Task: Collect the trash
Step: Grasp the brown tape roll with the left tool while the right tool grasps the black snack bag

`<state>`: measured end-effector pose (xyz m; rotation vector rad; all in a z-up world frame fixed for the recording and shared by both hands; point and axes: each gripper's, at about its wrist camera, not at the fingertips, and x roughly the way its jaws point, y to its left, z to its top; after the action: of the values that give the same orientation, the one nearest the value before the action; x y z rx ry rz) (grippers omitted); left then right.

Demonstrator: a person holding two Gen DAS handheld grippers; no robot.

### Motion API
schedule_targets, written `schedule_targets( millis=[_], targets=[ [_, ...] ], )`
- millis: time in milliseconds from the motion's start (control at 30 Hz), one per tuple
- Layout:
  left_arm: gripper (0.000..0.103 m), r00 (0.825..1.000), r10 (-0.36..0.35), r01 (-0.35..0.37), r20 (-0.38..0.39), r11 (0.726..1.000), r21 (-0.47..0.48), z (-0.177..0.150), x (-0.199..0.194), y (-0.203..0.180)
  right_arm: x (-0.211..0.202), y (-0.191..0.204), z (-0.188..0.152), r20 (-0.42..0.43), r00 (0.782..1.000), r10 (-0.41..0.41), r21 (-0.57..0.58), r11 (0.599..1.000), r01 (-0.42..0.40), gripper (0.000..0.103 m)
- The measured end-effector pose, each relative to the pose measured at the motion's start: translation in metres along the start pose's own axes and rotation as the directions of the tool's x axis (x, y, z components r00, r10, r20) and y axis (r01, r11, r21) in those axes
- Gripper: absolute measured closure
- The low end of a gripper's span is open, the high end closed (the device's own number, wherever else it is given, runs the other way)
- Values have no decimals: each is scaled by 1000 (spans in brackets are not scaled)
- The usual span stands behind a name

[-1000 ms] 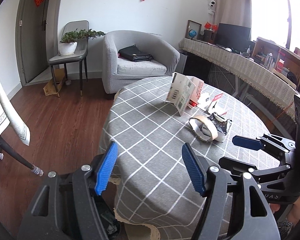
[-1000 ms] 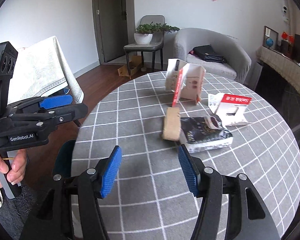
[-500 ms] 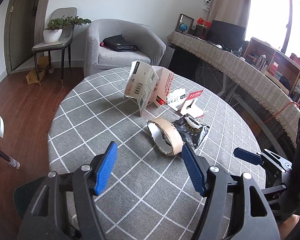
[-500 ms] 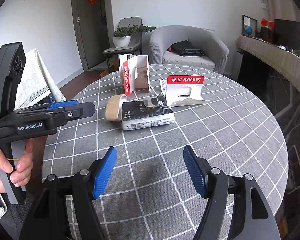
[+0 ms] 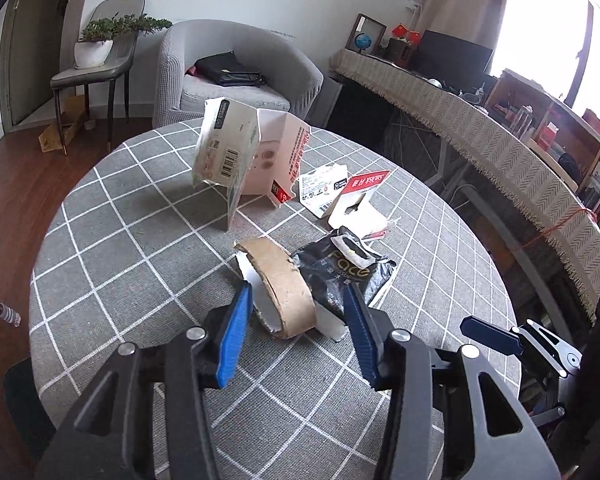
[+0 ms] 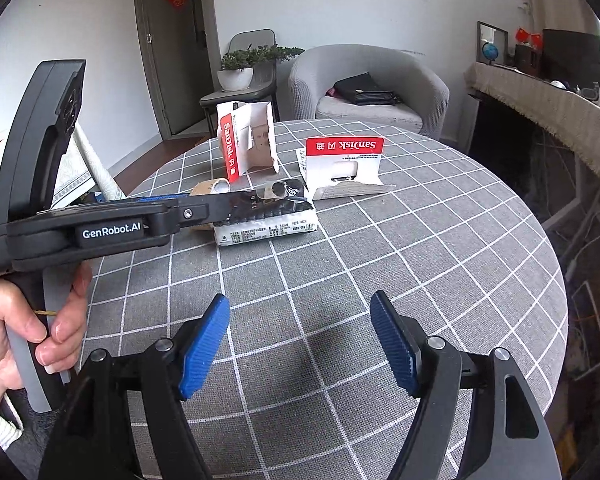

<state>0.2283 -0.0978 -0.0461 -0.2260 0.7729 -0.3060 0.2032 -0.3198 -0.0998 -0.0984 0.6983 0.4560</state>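
Trash lies on a round table with a grey checked cloth. A brown cardboard tape core sits between the blue pads of my open left gripper; the jaws stand on either side of it, apart from it. A black wrapper lies against the core on the right. Behind stand a torn SanDisk box and a red-and-white SanDisk card. My right gripper is open and empty above bare cloth, nearer the table's front. In the right wrist view the left gripper reaches in from the left over the wrapper.
A grey armchair with a black bag and a chair with a potted plant stand behind the table. A long counter with a fringed cloth runs along the right. A dark bin edge shows below the table's left side.
My left gripper has moved forward over the table until its open jaws flank the tape core. My right gripper has swung right and stayed open above the cloth.
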Motion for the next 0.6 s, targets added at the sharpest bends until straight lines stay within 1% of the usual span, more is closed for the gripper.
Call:
schedule_targets(
  millis=[100,167,200,233,300,400,433,500,567,600],
  targets=[
    [65,1000,-29,29,-4,998,-57,3,2,8,3,-5,1,-5,1000,3,14,1000,-3,30],
    [75,999,-44,44,-2,996,-79,4,2,13,5,-9,3,-8,1000,10,33,999,-10,30],
    [82,999,-47,46,-3,996,-72,4,1,13,6,-10,4,-9,1000,17,44,999,-17,30],
    [86,999,-47,47,-3,997,-64,4,1,13,6,-11,5,-8,1000,29,59,998,-29,30],
    [88,998,-63,63,1,996,-62,4,-1,13,7,-11,8,-3,999,45,78,996,-44,30],
    [96,998,-68,69,15,996,-59,5,-7,13,11,-5,11,-7,999,48,70,996,-47,30],
    [96,997,-69,70,19,996,-56,5,-9,13,13,-3,12,-9,999,48,66,997,-47,29],
    [96,997,-71,72,23,996,-48,5,-12,14,15,-1,13,-14,998,56,66,996,-55,27],
    [98,997,-67,68,25,997,-37,6,-15,14,17,0,14,-16,998,64,67,996,-63,21],
    [99,998,-65,65,26,997,-31,6,-16,15,17,1,15,-17,998,68,69,995,-66,21]
  ],
)
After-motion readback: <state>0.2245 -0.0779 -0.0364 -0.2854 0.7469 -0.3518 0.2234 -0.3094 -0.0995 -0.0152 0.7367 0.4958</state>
